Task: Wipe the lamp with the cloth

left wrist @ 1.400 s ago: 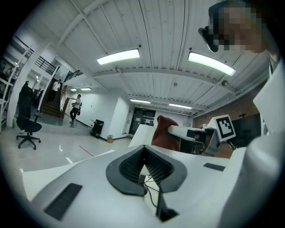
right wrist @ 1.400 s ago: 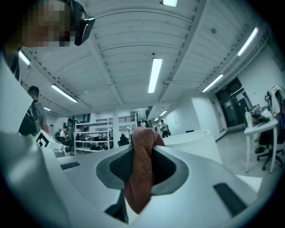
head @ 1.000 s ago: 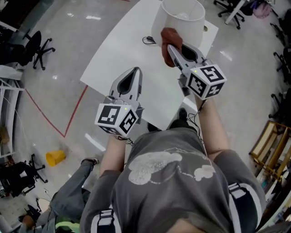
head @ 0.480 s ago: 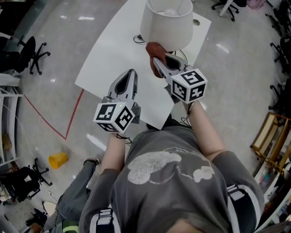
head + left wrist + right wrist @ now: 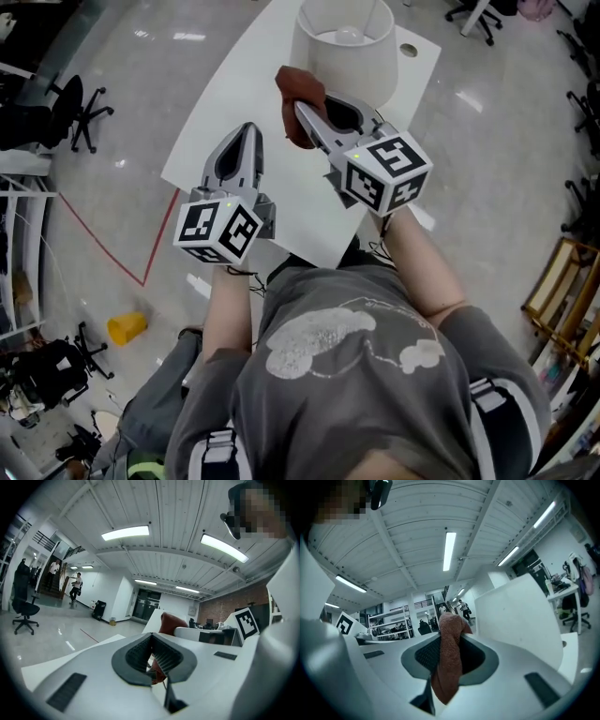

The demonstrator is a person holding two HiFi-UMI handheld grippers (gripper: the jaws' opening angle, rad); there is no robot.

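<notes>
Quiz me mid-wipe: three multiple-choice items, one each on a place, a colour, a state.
1. Where is the cloth? A. on the floor B. in the right gripper's jaws C. flat on the table
2. What colour is the lamp shade? A. white B. black C. green
3. The left gripper is: A. shut, empty B. holding the cloth C. clamped on the lamp shade
Answers: 1 B, the right gripper view shows it clamped; 2 A, per the head view; 3 A, jaws together, nothing between.

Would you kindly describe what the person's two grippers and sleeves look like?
The left gripper and right gripper are white with dark grey ribbed pads; each carries a cube of black-and-white square markers. The person wears a grey short-sleeved T-shirt.
</notes>
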